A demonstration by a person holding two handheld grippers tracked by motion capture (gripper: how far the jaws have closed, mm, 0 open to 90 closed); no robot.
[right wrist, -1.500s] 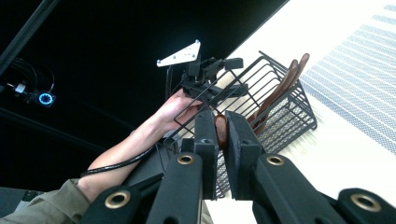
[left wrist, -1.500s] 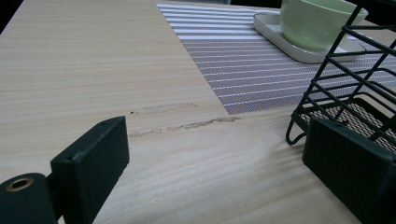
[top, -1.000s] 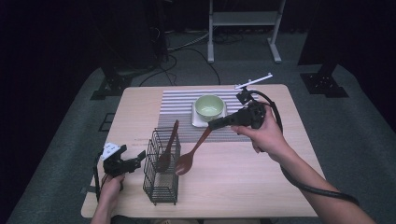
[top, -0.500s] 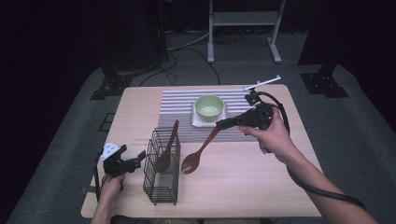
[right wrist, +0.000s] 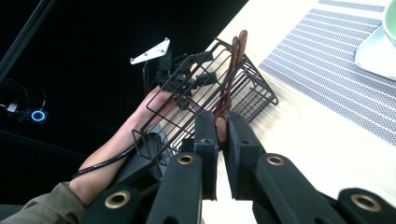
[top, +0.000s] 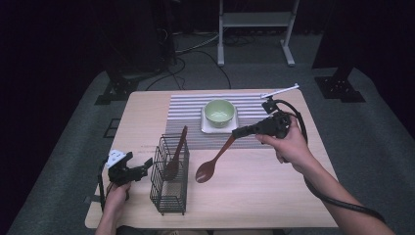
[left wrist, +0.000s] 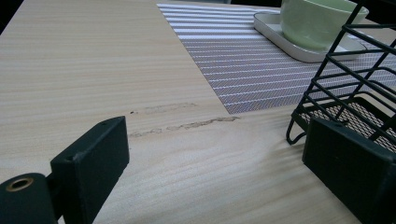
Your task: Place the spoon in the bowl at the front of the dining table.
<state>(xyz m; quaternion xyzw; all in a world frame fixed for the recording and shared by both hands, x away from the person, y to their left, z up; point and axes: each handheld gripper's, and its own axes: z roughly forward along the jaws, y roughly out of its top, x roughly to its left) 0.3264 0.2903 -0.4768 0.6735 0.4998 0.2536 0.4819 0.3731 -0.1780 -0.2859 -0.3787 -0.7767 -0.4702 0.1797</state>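
Wooden tabletop (top: pixel 274 196) carries everything, pale and grained, with a grey striped placemat (top: pixel 191 115) laid across its far half. On that mat a white square tray (top: pixel 208 128) bears a light green bowl (top: pixel 219 111). Nearer the person's side stands a black wire rack (top: pixel 169 198), upright, with a dark wooden utensil (top: pixel 172 164) leaning inside it, handle up and tilted toward the mat. Just left of the rack sits the left gripper (top: pixel 145 166), held low by the left hand (top: pixel 113 196); in the left gripper view its jaws stand wide apart with bare tabletop between them, the rack's corner just beside one jaw. Over the mat's near edge, the right gripper (top: pixel 237 132) is clamped on the handle end of a brown wooden spoon (top: pixel 213 160). This spoon slants down and leftward, its bowl hanging low over the tabletop between rack and tray
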